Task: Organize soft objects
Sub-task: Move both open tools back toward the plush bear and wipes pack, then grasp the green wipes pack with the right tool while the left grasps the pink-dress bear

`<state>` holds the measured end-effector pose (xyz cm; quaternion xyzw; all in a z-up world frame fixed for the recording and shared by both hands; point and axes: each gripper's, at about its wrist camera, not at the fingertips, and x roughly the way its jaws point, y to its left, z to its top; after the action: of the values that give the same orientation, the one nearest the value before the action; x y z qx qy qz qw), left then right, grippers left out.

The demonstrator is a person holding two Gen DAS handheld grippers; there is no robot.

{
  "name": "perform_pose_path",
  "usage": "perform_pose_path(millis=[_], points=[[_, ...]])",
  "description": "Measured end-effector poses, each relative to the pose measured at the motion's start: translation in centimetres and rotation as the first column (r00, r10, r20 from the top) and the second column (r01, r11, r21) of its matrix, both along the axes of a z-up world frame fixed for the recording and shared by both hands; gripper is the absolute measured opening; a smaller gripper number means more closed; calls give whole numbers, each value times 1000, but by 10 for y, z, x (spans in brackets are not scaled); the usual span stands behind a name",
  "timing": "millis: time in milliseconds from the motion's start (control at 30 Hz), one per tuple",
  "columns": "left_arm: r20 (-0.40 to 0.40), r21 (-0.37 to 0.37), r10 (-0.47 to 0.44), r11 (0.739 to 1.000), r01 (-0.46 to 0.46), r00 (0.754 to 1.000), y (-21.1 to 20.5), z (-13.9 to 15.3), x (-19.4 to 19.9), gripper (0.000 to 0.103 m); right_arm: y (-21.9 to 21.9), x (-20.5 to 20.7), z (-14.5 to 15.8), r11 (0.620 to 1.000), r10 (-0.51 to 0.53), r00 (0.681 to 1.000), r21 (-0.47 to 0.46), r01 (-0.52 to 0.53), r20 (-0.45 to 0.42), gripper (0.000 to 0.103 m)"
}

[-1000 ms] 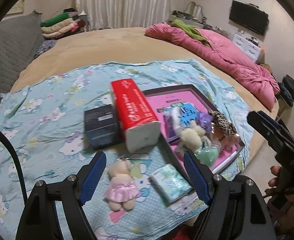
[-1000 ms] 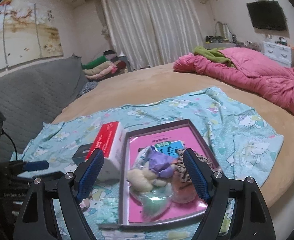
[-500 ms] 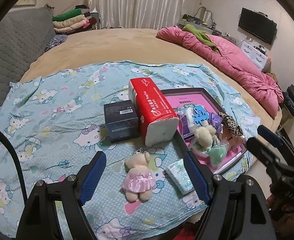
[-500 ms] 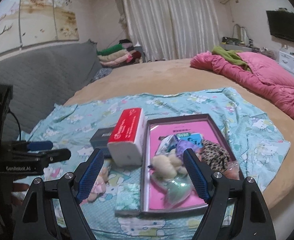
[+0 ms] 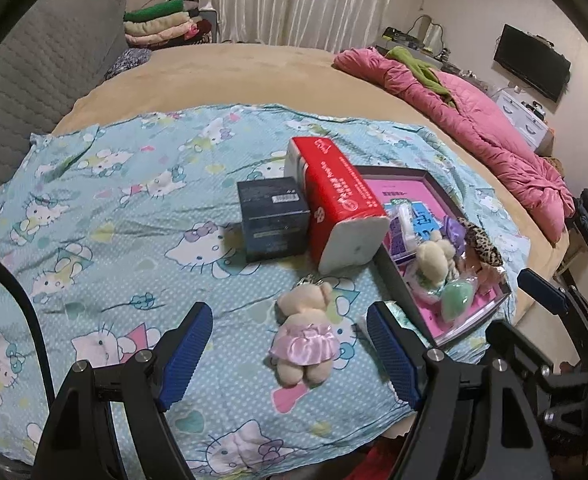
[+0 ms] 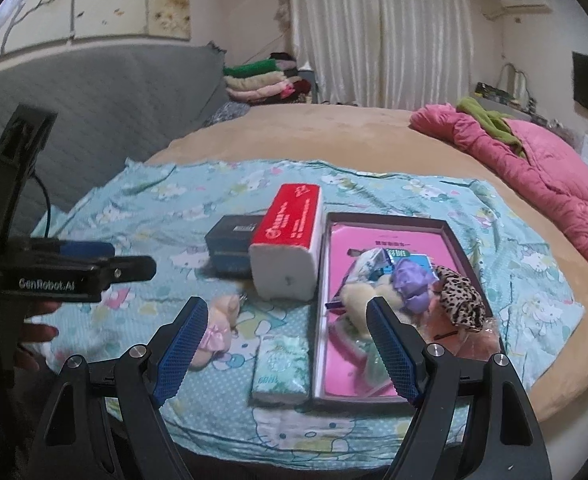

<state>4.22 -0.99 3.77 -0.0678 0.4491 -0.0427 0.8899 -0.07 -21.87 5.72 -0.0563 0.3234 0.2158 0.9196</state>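
Both the left gripper (image 5: 290,354) and right gripper (image 6: 288,346) are held with jaws wide apart, nothing gripped. Nearest, a plush bear (image 5: 303,330) and tissue pack (image 6: 282,372) are left loose on the bedsheet (image 5: 106,208); beyond, several soft items are already gathered in the tray (image 6: 459,244).

Round tan bed (image 5: 230,76), cat-print sheet (image 5: 94,208) spread on it (pink quilt (image 5: 493,120) at rt edge)

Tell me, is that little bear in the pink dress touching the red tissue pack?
Apart. The left wrist view shows it: a strip of blue cartoon sheet lies bare between the bear and the near white end of the red tissue pack.
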Motion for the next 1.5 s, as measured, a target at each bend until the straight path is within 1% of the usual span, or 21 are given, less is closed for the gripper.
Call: perform_pose_path(millis=[133,367,567,700,867,1000,1200,1400,1433,1500], points=[[-28,2,7,1000,-7,1000,4,-13,1,79,14,-3,-11,998,38,999,-55,-38,-12,83],[-82,-2,16,1000,-16,997,7,-36,6,79,31,-2,-33,987,73,996,-137,-79,-50,83],[-113,-6,12,1000,-13,993,6,-51,8,79,38,5,-51,979,64,993,-186,-82,-97,83],[-135,-8,10,1000,-11,991,6,-61,10,79,42,15,-65,971,43,989,-227,-76,-145,83],[-155,-15,2,1000,-5,988,5,-72,13,79,47,26,-80,963,37,979,-256,-89,-200,82],[-170,-16,-6,1000,3,985,2,-80,14,79,55,33,-92,948,30,974,-302,-99,-227,83],[-179,-26,-18,1000,14,984,-1,-88,19,79,65,38,-106,922,34,972,-367,-119,-231,82],[-193,-29,-37,999,32,981,-8,-96,26,79,79,41,-118,887,56,977,-439,-143,-206,78],[-196,-29,-40,999,35,980,-9,-98,27,79,81,43,-121,883,57,977,-446,-146,-207,73],[-201,-34,-45,999,38,979,-11,-101,30,79,82,47,-128,877,52,974,-457,-149,-219,67]])
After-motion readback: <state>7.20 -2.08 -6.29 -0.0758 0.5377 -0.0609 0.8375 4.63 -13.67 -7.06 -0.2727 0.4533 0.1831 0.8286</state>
